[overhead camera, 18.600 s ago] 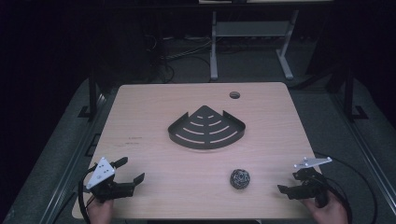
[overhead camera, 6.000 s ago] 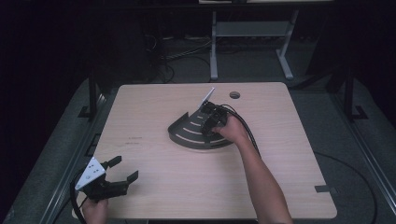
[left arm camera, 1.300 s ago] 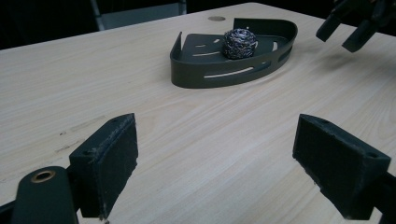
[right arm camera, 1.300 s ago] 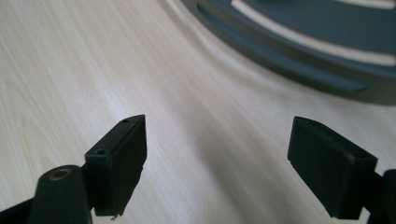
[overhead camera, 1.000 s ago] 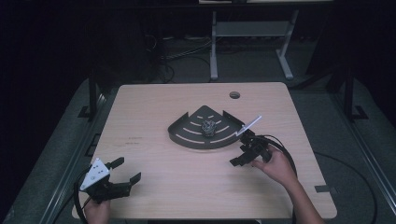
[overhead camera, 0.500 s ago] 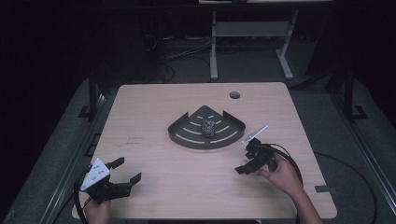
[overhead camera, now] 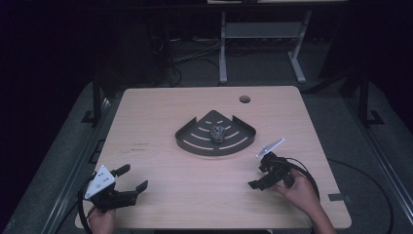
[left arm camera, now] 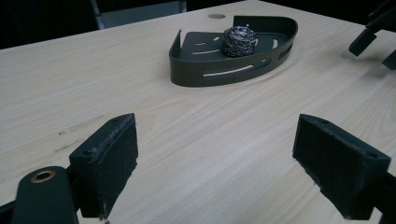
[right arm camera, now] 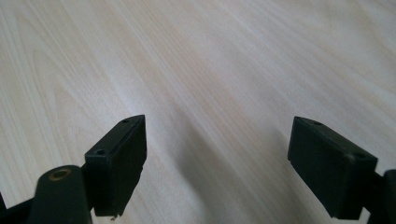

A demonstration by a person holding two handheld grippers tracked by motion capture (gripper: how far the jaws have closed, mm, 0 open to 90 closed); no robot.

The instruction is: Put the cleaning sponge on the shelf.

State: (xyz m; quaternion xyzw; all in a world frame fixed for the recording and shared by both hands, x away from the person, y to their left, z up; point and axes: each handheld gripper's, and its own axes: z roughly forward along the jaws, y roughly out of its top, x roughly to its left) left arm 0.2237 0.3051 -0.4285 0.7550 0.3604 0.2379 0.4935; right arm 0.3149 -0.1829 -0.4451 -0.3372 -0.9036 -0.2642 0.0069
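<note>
Item one, nearest the person: left gripper (overhead camera: pixel 129 183), held low at the table's (overhead camera: pixel 160 195) near left corner, jaws spread wide with nothing between them. Its own view looks across bare wood toward the tray.

Item two: right gripper (overhead camera: pixel 260 176), held at the near right, tilted down toward the wood, jaws wide apart and empty. In its own view, pale wood grain lies between the two black pads (right arm camera: pixel 119 161). From the left gripper view its jaw tips (left arm camera: pixel 369 37) show at the far right edge.

Item three, mid-table: dark fan-shaped tray (overhead camera: pixel 195 139) with slotted floor and low wall, well apart from both grippers.

Item four: steel scouring ball (overhead camera: pixel 217 133), resting inside the tray, near its middle; seen also from the left gripper view (left arm camera: pixel 239 41).

Item five, far edge: round cable hole (overhead camera: pixel 244 99) in the tabletop.
</note>
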